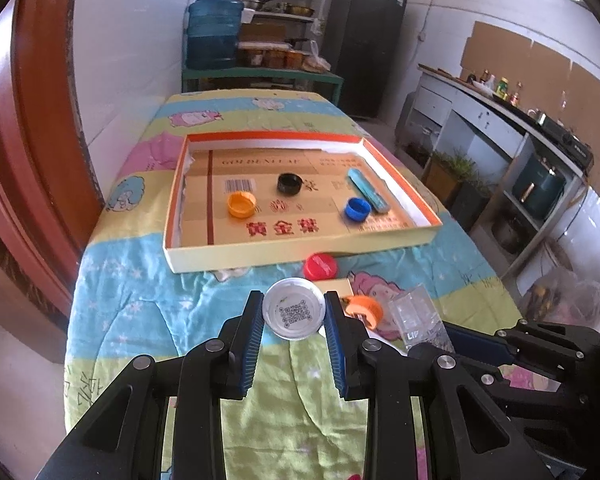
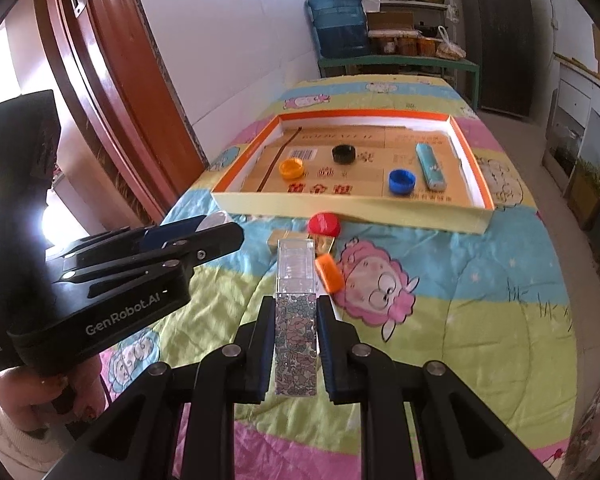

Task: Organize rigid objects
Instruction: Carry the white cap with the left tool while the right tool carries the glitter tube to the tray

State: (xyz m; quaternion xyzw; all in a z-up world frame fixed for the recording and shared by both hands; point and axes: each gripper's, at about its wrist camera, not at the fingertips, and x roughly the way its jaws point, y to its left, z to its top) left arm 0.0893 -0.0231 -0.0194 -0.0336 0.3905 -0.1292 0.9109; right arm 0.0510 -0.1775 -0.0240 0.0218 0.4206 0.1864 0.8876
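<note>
My left gripper (image 1: 294,312) is shut on a white round lid (image 1: 294,314) with a QR code, held above the quilt. My right gripper (image 2: 294,316) is shut on a clear rectangular box (image 2: 295,300) with a patterned lower half. Ahead lies a shallow cardboard tray (image 1: 260,254) holding an orange cap (image 1: 241,205), a black cap (image 1: 289,183), a blue cap (image 1: 357,209) and a light-blue bar (image 1: 368,190). In front of the tray a red cap (image 1: 320,266), an orange cap (image 1: 366,310) and a gold block (image 2: 282,238) lie on the quilt.
A cartoon-print quilt (image 2: 460,280) covers the table. A red wooden door frame (image 1: 28,140) stands at the left. Behind the table are a blue water jug (image 1: 214,34), shelves and a dark fridge (image 1: 364,40). A hand and sleeve (image 2: 16,412) hold the left gripper's handle.
</note>
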